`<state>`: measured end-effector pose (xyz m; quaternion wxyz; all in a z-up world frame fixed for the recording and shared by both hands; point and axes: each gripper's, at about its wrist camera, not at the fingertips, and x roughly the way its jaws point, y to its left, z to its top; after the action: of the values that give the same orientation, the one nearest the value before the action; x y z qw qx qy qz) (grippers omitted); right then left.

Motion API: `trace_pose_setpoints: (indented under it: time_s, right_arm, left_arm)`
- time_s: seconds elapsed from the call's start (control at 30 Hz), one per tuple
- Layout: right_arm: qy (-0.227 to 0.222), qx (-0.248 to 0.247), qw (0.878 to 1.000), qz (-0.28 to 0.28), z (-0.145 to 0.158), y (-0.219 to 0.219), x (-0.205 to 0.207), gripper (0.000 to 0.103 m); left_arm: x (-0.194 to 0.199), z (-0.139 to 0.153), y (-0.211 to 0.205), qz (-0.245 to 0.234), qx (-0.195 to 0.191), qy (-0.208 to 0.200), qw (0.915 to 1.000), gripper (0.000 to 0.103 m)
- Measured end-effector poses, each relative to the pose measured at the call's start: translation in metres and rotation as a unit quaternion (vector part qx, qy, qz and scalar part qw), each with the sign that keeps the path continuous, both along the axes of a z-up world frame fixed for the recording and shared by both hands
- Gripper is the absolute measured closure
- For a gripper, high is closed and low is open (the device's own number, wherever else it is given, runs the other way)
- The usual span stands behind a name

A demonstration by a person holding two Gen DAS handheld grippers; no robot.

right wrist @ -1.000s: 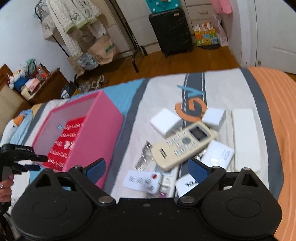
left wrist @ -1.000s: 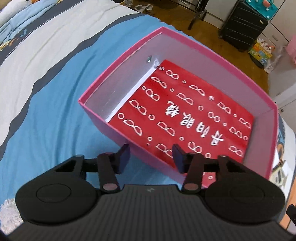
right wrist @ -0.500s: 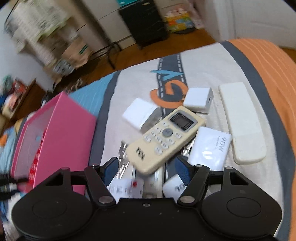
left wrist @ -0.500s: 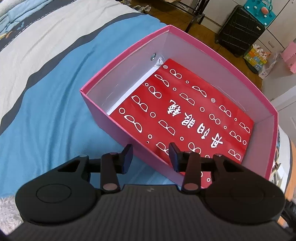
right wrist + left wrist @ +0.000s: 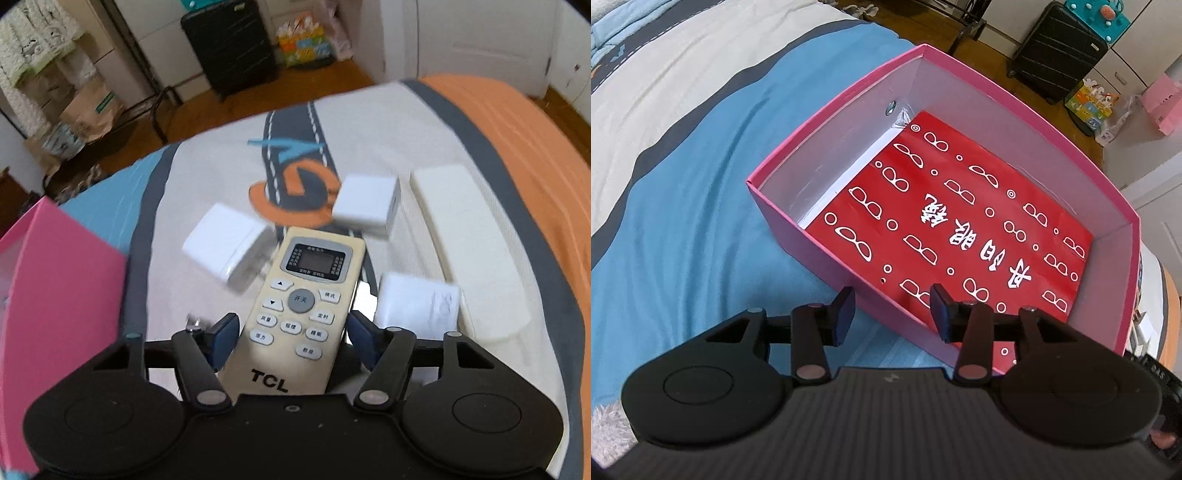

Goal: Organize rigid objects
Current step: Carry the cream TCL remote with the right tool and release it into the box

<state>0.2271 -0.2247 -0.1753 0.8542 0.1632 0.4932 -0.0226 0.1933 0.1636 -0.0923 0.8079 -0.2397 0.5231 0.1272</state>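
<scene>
A pink box (image 5: 827, 254) lies open on the bed, with a red sheet printed with white glasses (image 5: 960, 229) on its floor. My left gripper (image 5: 892, 314) is open and empty, its fingers astride the box's near wall. My right gripper (image 5: 290, 332) is open, with a cream TCL remote (image 5: 299, 310) lying between its fingers; the pads are close to its sides but not clamped. The box's pink wall (image 5: 55, 314) shows at the left of the right wrist view.
Around the remote lie white chargers (image 5: 229, 247) (image 5: 367, 203) (image 5: 417, 306) and a long white block (image 5: 469, 247). A metal object (image 5: 194, 323) lies by the left fingertip. Beyond the bed stand a black suitcase (image 5: 1056, 51) and a clothes rack.
My right gripper has moved down and forward over the pile, so the remote now lies between its fingers, and its jaws have narrowed. My left gripper has shifted slightly along the box's near wall.
</scene>
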Motion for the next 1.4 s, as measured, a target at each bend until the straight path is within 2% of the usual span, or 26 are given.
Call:
trace_pose_setpoints:
  time_s: [0.07, 0.13, 0.27, 0.37, 0.47, 0.77, 0.97, 1.13, 1.27, 1.4]
  right_arm:
    - [0.023, 0.019, 0.999, 0.017, 0.001, -0.004, -0.005, 0.034]
    - [0.036, 0.015, 0.999, 0.035, 0.002, -0.002, -0.006, 0.034]
    - [0.045, 0.021, 0.998, 0.027, -0.004, -0.004, 0.003, 0.034]
    - [0.033, 0.03, 0.999, 0.022, -0.008, -0.007, 0.01, 0.035]
    - [0.018, 0.009, 0.999, 0.033, -0.005, -0.004, 0.006, 0.038]
    - [0.002, 0.025, 0.999, 0.027, 0.006, -0.007, -0.011, 0.039]
    - [-0.044, 0.019, 0.998, 0.048, 0.037, 0.005, -0.029, 0.039]
    - [-0.098, 0.052, 0.991, 0.073, 0.081, 0.018, -0.049, 0.039]
    - [-0.134, 0.111, 0.976, 0.132, 0.128, 0.046, -0.052, 0.039]
    - [-0.115, 0.158, 0.959, 0.205, 0.152, 0.101, -0.032, 0.039]
  left_arm:
    - [0.0, 0.001, 0.0, -0.003, -0.002, -0.002, 1.0, 0.059]
    - [-0.003, 0.002, -0.001, -0.002, -0.006, -0.008, 0.9999, 0.06]
    - [-0.007, 0.006, -0.003, -0.005, -0.008, -0.019, 0.9998, 0.063]
    - [-0.008, 0.006, -0.002, -0.006, -0.009, -0.022, 0.9997, 0.064]
    - [-0.009, 0.007, -0.002, -0.008, -0.01, -0.024, 0.9996, 0.065]
    - [-0.011, 0.006, -0.001, 0.001, -0.014, -0.028, 0.9995, 0.066]
    - [-0.012, 0.006, 0.0, -0.002, -0.012, -0.03, 0.9995, 0.066]
    - [-0.014, 0.006, 0.001, 0.002, -0.018, -0.031, 0.9994, 0.067]
    - [-0.015, 0.007, 0.0, 0.005, -0.017, -0.035, 0.9992, 0.067]
    - [-0.016, 0.007, 0.004, 0.001, -0.025, -0.038, 0.999, 0.067]
